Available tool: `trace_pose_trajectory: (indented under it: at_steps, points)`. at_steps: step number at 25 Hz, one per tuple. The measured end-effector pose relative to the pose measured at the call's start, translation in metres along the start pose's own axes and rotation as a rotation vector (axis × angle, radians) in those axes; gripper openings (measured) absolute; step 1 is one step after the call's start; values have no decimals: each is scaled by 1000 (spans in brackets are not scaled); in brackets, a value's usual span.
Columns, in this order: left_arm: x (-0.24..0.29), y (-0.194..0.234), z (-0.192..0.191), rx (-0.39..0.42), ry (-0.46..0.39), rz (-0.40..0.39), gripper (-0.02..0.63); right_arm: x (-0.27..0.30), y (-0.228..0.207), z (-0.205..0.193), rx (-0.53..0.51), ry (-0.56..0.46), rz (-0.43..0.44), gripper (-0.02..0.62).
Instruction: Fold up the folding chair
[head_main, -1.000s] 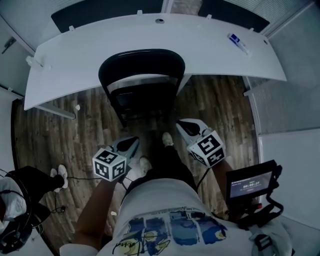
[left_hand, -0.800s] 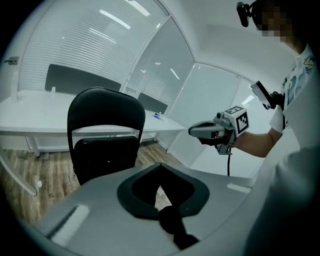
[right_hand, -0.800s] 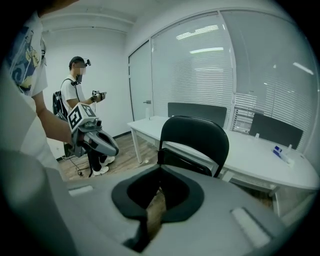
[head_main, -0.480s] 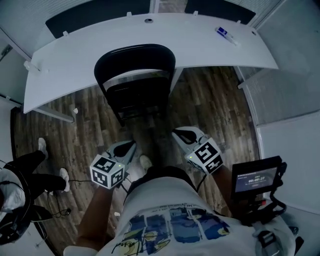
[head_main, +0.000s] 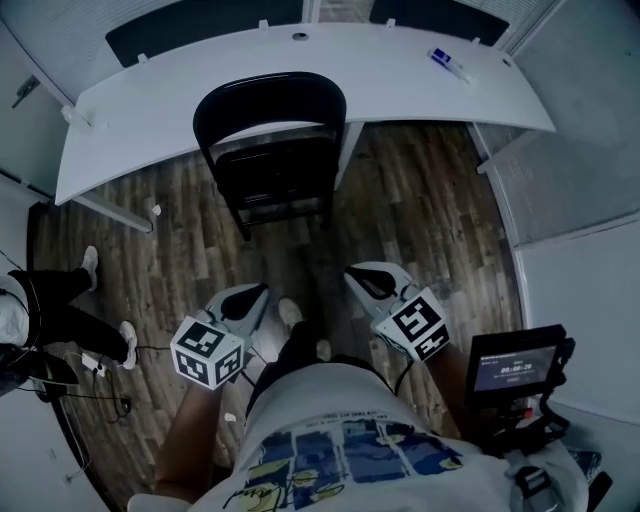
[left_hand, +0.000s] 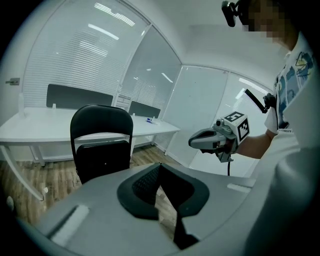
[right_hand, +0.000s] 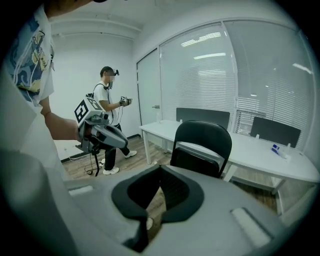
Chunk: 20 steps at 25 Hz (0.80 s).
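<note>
The left tongs (head_main: 250, 297) and right tongs (head_main: 362, 280) are sitting pressed together, pinching nothing, hovering side by side over the wooden floor (head_main: 430, 220), well apart from the folding chair (head_main: 272, 150). The chair is standing against the white worktop (head_main: 420, 85). This looks like the approach. Next, the tongs need to spread and take the seat or backrest. From above, the seat is hiding the legs and hinge, so how far the chair is folded is unclear.

Black folding chair (head_main: 272, 150) standing at a curved white bench (head_main: 400, 85), wood floor (head_main: 425, 225), left gripper (head_main: 255, 294) and right gripper (head_main: 357, 279) side by side, apart from the chair
</note>
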<state>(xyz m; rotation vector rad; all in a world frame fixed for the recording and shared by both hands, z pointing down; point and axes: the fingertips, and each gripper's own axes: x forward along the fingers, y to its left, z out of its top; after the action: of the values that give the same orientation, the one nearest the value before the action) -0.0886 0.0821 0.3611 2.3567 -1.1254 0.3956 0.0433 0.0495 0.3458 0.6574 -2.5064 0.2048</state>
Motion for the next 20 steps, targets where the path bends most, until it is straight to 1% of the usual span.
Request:
trace_pose_trajectory:
  at_steps: [6,12,17,20]
  points:
    - [4,-15,1,21,14,-8,3,-11,-2,-14,9,-1,-5,3]
    - [-6,-25,5,15,12,-7,3,-20,13,-3,39,-14,15,3]
    - [-25,-67,-4,72,10,-24,3,-60,45,-9,28,-53,-18,3]
    - [-28,-74,6,100,3,-45,3,-65,51,-1,28,-62,-26,3]
